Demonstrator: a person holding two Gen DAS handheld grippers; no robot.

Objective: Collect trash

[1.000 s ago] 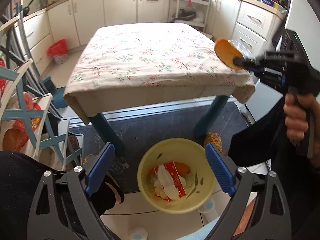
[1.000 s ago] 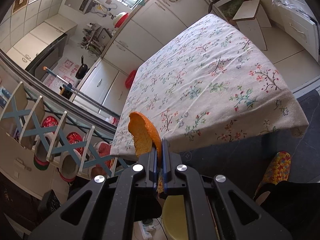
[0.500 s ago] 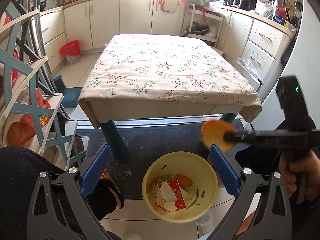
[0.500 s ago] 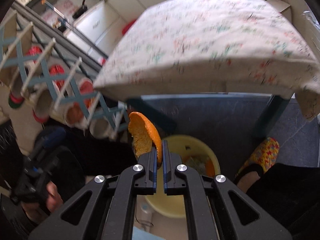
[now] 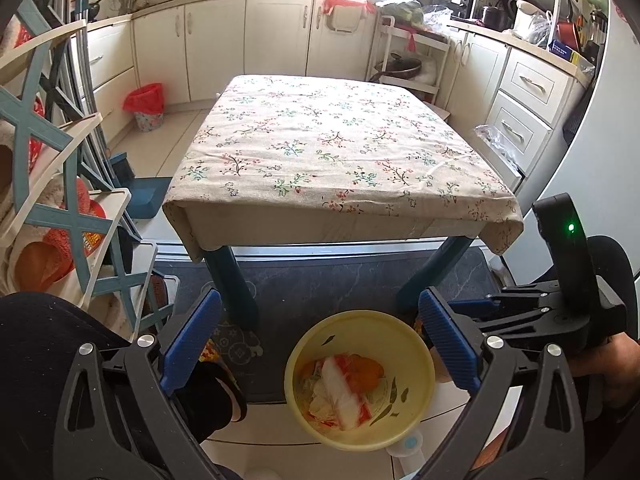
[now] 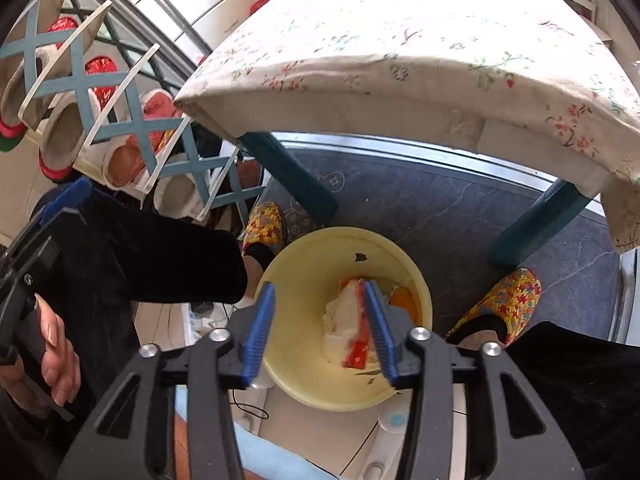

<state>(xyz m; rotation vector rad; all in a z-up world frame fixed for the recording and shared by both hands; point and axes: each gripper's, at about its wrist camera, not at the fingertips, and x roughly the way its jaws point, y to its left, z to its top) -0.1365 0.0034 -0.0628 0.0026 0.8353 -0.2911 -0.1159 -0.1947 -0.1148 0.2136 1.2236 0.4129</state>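
A: The left gripper (image 5: 316, 354) is seen with its blue pads spread wide and nothing between them, hung above the yellow bin (image 5: 416, 360). The right gripper (image 6: 318, 330) is placed over the same bin; its jaws are opening, and nothing is held between them.

B: And from left to right, what is to be noted in the right wrist view?

A: A shoe rack (image 6: 100, 92) is seen at the left, then the person's hand (image 6: 52, 348) on the left tool's handle, then the bin on the floor, then a flowered slipper (image 6: 504, 300) at the right. Above them the cloth-covered table (image 6: 400, 60) is spread across the frame.

B: How far along is the work judged to be?

A: The tabletop is shown bare of trash in the left wrist view, so the collecting is judged nearly or fully done. Whether scraps remain elsewhere on the floor cannot be told, since much is hidden by the tools and clothing.

B: How is the trash itself described?

A: It is piled in the bin's bottom: a crumpled red-and-white wrapper (image 5: 344, 392), an orange peel (image 5: 366, 374) beside it, and pale scraps beneath. Dark flecks are seen stuck to the inner wall.
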